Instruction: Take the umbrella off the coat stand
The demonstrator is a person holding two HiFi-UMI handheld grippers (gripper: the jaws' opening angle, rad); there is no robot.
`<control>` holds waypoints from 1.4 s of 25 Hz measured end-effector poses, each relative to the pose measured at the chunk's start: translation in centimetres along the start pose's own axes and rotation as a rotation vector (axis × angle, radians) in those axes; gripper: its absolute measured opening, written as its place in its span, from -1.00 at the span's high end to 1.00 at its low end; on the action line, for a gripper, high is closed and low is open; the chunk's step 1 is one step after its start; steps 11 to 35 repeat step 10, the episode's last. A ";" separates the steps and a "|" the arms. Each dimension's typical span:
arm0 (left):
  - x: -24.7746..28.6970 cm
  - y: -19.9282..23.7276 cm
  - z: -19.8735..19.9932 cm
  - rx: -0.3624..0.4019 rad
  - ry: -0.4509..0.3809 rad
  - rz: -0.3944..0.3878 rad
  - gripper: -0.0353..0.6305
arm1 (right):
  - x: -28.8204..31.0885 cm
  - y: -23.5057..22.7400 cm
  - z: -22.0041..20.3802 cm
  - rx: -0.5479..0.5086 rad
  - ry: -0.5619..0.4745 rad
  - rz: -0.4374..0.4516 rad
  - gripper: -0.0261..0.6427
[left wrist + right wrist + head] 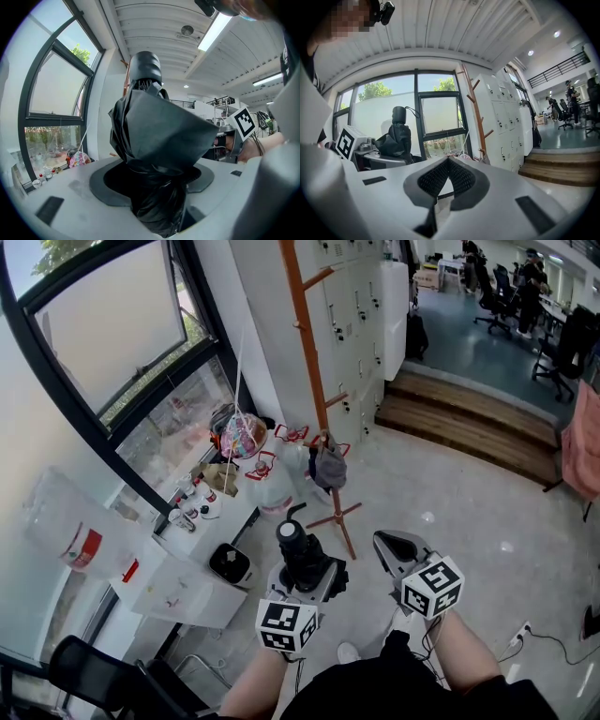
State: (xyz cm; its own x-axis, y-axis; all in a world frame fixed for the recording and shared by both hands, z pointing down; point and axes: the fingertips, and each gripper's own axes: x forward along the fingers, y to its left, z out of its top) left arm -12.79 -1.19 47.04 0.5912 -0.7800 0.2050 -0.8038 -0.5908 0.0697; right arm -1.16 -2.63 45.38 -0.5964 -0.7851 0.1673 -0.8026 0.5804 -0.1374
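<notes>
Between the left gripper's (157, 194) jaws stands the folded black umbrella (157, 136), clamped tight, upright, well apart from the coat stand (313, 352) ahead. Right gripper (448, 163) just beside, jaws together w/ nothing btwn.

Head view steeply down, right gripper view level, coat stand (312, 362) in both

Windows: tall black-framed windows (103, 343), daylight and green trees outside.
Wall: white metal locker cabinets (361, 296).
Floor: pale glossy speckled floor (441, 493); brown wooden steps (469, 423) rise to a blue-grey office floor (469, 348) with black office chairs (492, 296).
Ceiling: white ribbed ceiling (454, 28), lit strip lamp (213, 33).
Furniture: white table (187, 592) beneath the windows.
</notes>
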 end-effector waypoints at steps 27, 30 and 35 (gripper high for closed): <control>0.0 0.1 0.1 -0.003 0.002 0.001 0.03 | 0.2 0.2 0.5 -0.007 0.001 0.004 0.77; 0.0 0.1 0.1 -0.003 0.002 0.001 0.03 | 0.2 0.2 0.5 -0.007 0.001 0.004 0.77; 0.0 0.1 0.1 -0.003 0.002 0.001 0.03 | 0.2 0.2 0.5 -0.007 0.001 0.004 0.77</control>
